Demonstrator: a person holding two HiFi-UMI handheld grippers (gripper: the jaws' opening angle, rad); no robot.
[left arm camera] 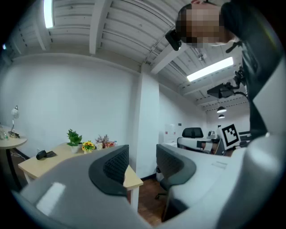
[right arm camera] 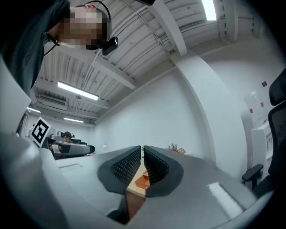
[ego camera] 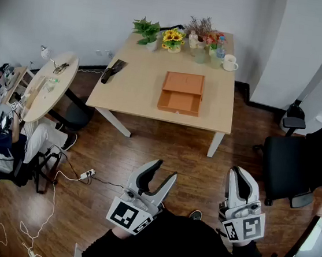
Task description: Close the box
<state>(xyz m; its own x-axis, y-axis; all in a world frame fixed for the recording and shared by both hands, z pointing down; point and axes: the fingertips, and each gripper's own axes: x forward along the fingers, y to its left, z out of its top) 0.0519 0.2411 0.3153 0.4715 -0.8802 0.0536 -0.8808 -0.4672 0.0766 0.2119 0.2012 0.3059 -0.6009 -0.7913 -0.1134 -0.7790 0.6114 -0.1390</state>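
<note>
An orange box lies open on the light wooden table, its lid flat behind the shallow base. In the right gripper view the box shows in the narrow slit under the jaws. Both grippers hover low over the wooden floor, well short of the table. My left gripper is open, its jaws standing apart with nothing between them; in its own view the left gripper looks past the table's corner. With nothing held, my right gripper is shut, its pads together.
Potted plants and flowers and a white mug line the table's far edge; a black object lies at its left. A person sits by a round table at left. A black office chair stands right. Cables and a power strip lie on the floor.
</note>
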